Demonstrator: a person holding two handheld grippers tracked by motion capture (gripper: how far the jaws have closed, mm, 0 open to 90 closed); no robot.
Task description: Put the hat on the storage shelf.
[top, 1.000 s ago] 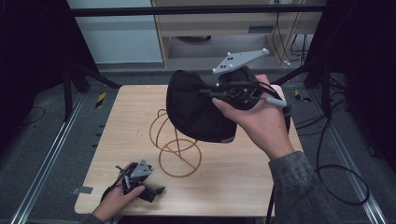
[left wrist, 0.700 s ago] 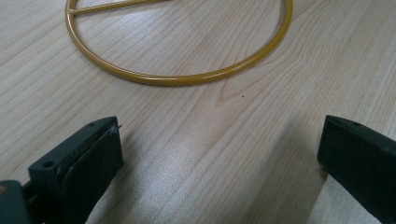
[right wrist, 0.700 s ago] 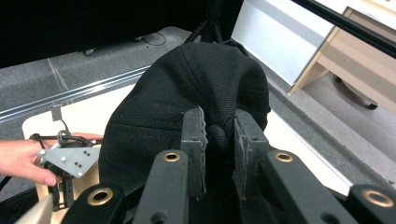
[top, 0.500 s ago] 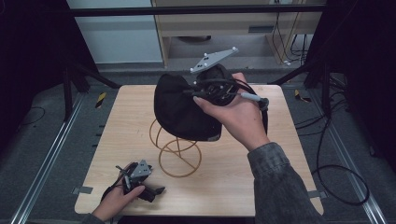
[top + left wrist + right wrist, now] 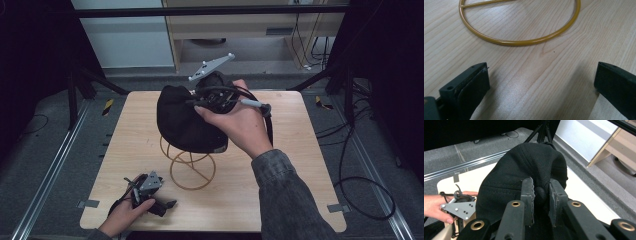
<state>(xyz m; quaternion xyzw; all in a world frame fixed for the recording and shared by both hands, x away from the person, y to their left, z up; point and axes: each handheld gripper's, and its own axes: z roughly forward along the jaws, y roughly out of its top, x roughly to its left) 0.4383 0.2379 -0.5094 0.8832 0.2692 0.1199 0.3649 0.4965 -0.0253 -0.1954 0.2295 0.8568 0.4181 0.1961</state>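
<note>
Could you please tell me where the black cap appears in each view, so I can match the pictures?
High view: the black cap is at centre, over the yellow wire stand.
Left gripper view: not in it; the stand's base ring crosses the top.
Right gripper view: it sits at centre, pinched by the right hand-held gripper.
Shared landmark: the wooden table.

Layout: cap above stand at mid-worktop, left gripper at near-left edge.

The wire stand (image 5: pixel 187 165) sits on the worktop (image 5: pixel 300 170) near its middle. The cap (image 5: pixel 187 120) hangs over the stand's top, pinched between the fingers (image 5: pixel 527 197) of the right gripper (image 5: pixel 217 97), which sits on the cap's right, far side. The left gripper (image 5: pixel 147 192) rests on the worktop at the near-left edge, left of and before the stand, its fingers (image 5: pixel 474 87) apart, facing the stand's base ring.
</note>
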